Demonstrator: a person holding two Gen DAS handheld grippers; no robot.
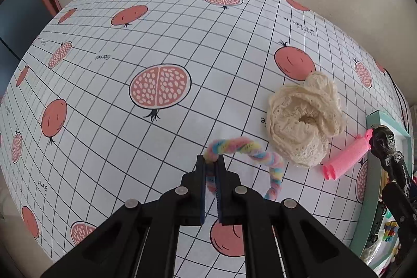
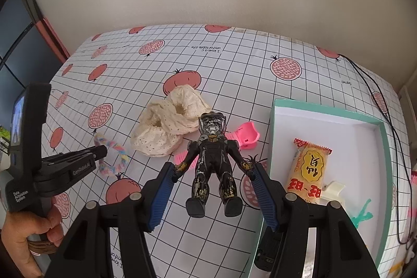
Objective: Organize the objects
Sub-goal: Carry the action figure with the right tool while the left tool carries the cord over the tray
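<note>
Left gripper (image 1: 211,163) pinched narrow on the pastel twisted hair tie (image 1: 245,147), jaws clamped on one end of the loop, the rest of it curling off to the right of the jaws over the pomegranate-print tablecloth (image 1: 130,43). Same gripper seen from the side in the right wrist view, far left of the right jaws, a hand (image 2: 23,233) wrapped round its handle, jaw tips down at the hair tie.

Ahead and right of the left jaws: cream lace scrunchie pile (image 1: 305,119), lying on the cloth, touching or nearly touching the hair tie's far bend. Just right of that, a pink hair roller (image 1: 346,155), lying flat, one end toward the scrunchies.

Right gripper (image 2: 213,173) spread wide, yet holding the black and gold action figure (image 2: 213,160) by its outstretched hands, one against each blue pad, body hanging upright between the jaws, feet toward the camera. Beyond the figure's head, the scrunchies slightly left, a pink claw clip (image 2: 247,134) slightly right.

Right of the right jaws: teal-rimmed white box (image 2: 325,106), open, holding a yellow snack packet (image 2: 310,171), a cream clip (image 2: 335,189) beside it, a small green figure (image 2: 362,212) nearer the camera. Black cable (image 2: 385,106) trailing across the cloth past the box's far side.
</note>
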